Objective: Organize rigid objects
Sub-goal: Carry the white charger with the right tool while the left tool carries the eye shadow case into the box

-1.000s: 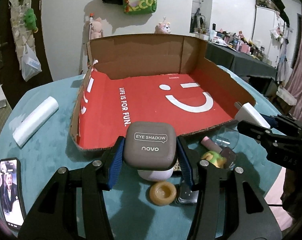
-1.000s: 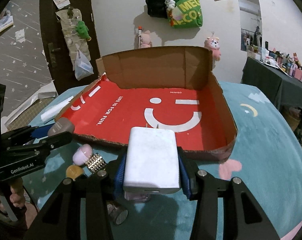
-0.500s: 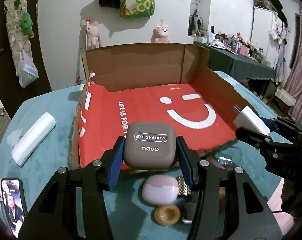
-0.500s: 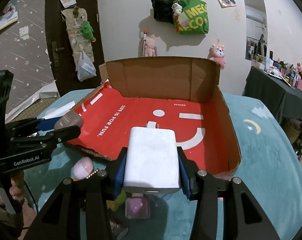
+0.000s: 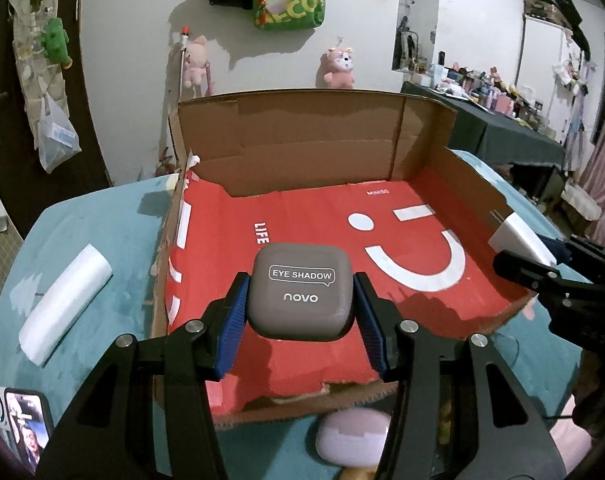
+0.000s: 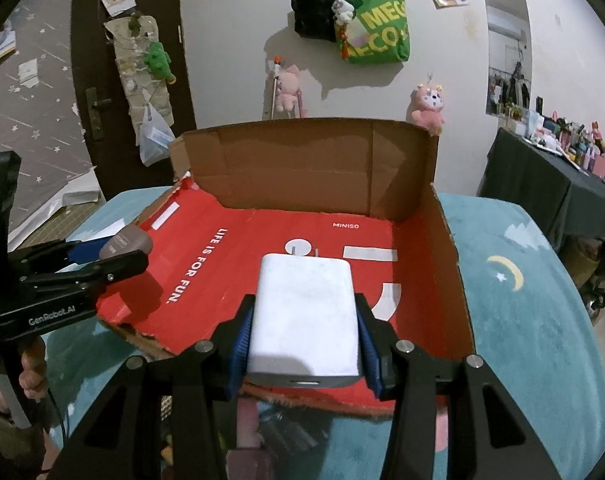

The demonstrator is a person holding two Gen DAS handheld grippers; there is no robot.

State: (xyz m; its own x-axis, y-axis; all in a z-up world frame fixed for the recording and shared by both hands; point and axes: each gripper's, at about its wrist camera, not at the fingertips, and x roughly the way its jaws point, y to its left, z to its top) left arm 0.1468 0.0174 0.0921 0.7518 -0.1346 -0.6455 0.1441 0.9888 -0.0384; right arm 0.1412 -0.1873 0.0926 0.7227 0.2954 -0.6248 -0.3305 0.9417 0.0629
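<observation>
Red tray (image 5: 230, 344) floor sits under both loads: left gripper (image 5: 300, 312) clamps the palette (image 5: 300, 292), right gripper (image 6: 304, 332) clamps the charger (image 6: 306, 312). Lower each flat, well apart, near the back wall, then release.

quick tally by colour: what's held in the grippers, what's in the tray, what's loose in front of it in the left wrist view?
Grey, held: 1, eye shadow case in left gripper
White, held: 1, white block in right gripper
In the red cardboard tray: 0
Lilac, loose in front: 1, lilac case
Total: 3, others partly hidden
</observation>
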